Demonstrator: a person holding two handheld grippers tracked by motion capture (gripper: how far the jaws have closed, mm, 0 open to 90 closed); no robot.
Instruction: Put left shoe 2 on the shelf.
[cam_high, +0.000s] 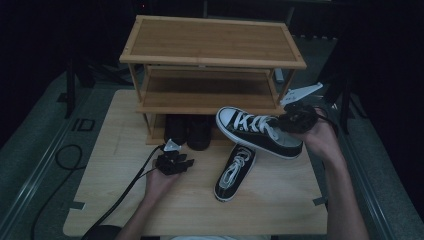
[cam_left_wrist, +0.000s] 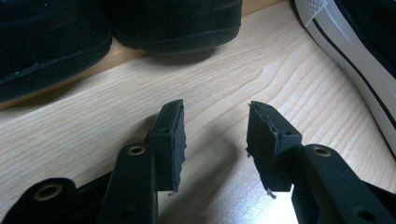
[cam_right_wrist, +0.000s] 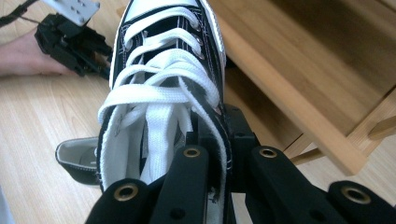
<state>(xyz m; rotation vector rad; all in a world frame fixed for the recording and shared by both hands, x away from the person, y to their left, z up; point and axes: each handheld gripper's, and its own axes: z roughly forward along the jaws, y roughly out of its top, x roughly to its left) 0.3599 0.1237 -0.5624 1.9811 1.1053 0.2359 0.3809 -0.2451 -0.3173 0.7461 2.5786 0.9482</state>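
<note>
Black canvas sneaker (cam_high: 260, 132), lifted by right claw (cam_right_wrist: 219, 140) clenched on its collar rim; left claw (cam_left_wrist: 215, 135) released, idle; risk: thin-edge grip slipping, shoe dropping onto counter (cam_high: 125, 180).

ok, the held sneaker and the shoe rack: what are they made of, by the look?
Held sneaker: upper looks like matte black canvas, with a woven look and white stitching; toe cap and sole band look like smooth white rubber; flat woven white laces. Shoe rack: light wood, maybe bamboo, satin finish, fine straight grain in the slats.
</note>
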